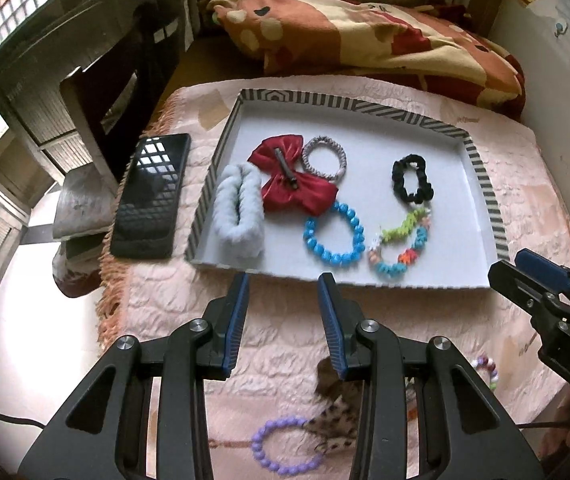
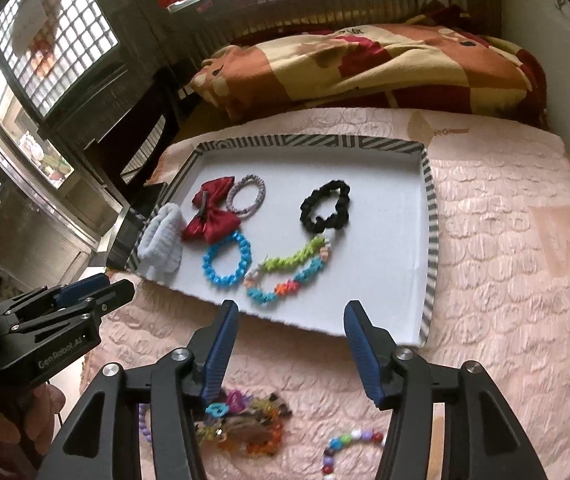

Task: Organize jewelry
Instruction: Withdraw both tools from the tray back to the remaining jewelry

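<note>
Mid-sort, both grippers, left (image 1: 283, 280) and right (image 2: 291, 308), hovered open and empty before the tray (image 1: 481, 168) of sorted pieces; beneath their fingers lay loose beads (image 2: 245, 424), probably needing pickup next.

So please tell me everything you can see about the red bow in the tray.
The red bow looks like shiny satin, with two puffed loops and a dark clip across its middle. It lies flat in the striped tray, its left loop against the fluffy white scrunchie, beside the grey hair tie and the blue bracelet.
</note>
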Tool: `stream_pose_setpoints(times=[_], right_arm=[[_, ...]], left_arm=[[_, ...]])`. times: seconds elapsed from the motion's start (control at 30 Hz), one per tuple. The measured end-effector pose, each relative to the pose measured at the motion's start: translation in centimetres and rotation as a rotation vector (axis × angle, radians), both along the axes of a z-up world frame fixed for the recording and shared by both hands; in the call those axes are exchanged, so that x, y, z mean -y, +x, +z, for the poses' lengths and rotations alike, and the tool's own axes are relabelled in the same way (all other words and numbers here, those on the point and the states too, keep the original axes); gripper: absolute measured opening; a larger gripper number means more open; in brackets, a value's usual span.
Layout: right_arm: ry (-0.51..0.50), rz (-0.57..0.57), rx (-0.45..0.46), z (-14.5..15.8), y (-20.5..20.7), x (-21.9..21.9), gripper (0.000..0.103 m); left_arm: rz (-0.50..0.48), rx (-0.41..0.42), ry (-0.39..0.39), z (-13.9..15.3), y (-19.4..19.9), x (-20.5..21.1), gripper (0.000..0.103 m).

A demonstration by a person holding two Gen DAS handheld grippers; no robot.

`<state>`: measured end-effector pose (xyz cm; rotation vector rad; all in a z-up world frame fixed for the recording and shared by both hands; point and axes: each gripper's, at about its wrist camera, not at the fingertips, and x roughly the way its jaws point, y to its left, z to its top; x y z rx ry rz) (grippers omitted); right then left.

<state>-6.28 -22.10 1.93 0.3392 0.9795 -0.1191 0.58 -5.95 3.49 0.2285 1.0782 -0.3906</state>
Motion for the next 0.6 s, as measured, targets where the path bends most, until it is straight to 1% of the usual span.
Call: stream_pose_setpoints(times=[0.23, 0.3, 0.47, 0.6], right_arm=[[-0.013, -0.007, -0.001, 0.3, -1.9, -1.8, 0.053], [-0.022, -0.01, 0.001, 0.5, -2.5, -2.3, 0.053], [-0.037, -0.022, 0.005, 0.8, -3.9, -3.2, 0.054], [-0.042, -0.029, 0.01, 0.9, -4.8, -3.9, 0.056]], left_arm=[[-0.007, 0.013, -0.004, 0.4, -1.9, -1.7, 0.035], [-0.011, 0.015, -0.009, 0.4, -2.4, -2.2, 0.038], [-0.019, 0.019, -0.018, 0.6, -3.6, -3.1, 0.04], [-0.018, 0.019, -0.029, 0.7, -4.5, -3.9, 0.042]])
